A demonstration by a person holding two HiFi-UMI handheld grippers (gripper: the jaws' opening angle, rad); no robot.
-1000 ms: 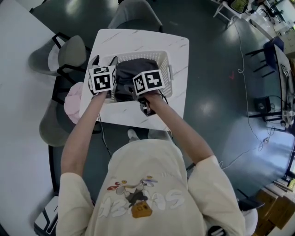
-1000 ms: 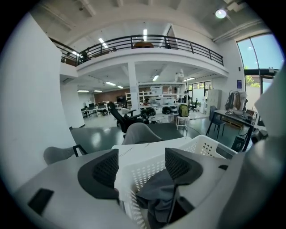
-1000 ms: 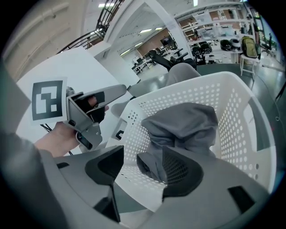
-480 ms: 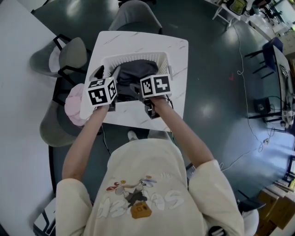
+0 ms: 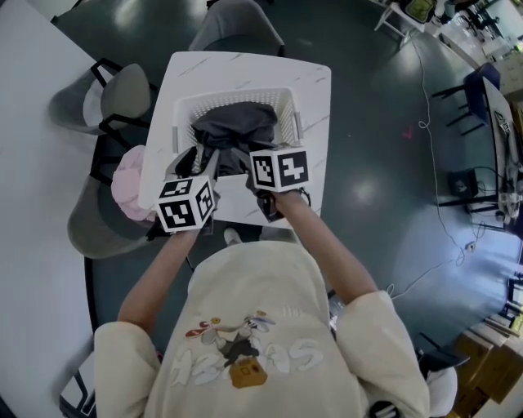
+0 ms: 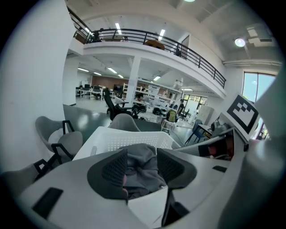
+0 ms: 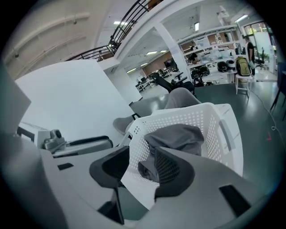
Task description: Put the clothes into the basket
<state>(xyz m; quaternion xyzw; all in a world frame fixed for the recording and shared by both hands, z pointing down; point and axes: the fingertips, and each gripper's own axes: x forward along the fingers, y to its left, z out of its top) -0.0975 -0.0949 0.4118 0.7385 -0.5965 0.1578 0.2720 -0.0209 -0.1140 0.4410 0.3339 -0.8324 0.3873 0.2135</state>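
Note:
A white perforated basket [image 5: 282, 102] stands on a small white marble table [image 5: 315, 82]. Dark grey clothes [image 5: 237, 122] fill it, and a fold hangs over its near rim. In the left gripper view my left gripper [image 6: 142, 166] is open; the grey clothes [image 6: 142, 152] lie well beyond its jaws, which have just been closing on nothing. My right gripper [image 7: 142, 166] is also open, back from the basket [image 7: 210, 120], its jaws likewise narrowing with nothing between them. From the head, their marker cubes [image 5: 186, 204] [image 5: 280, 169] hover over the table's near edge.
A pink garment [image 5: 129, 180] lies on a grey chair left of the table. More grey chairs [image 5: 122, 94] [image 5: 237, 20] stand at the left and far sides. A large white table [image 5: 33, 163] fills the left. Cables trail on the dark floor at right.
Both grippers have drawn back from the basket toward the person, the left one farther, down and left in the view. The grey clothes stay in the basket.

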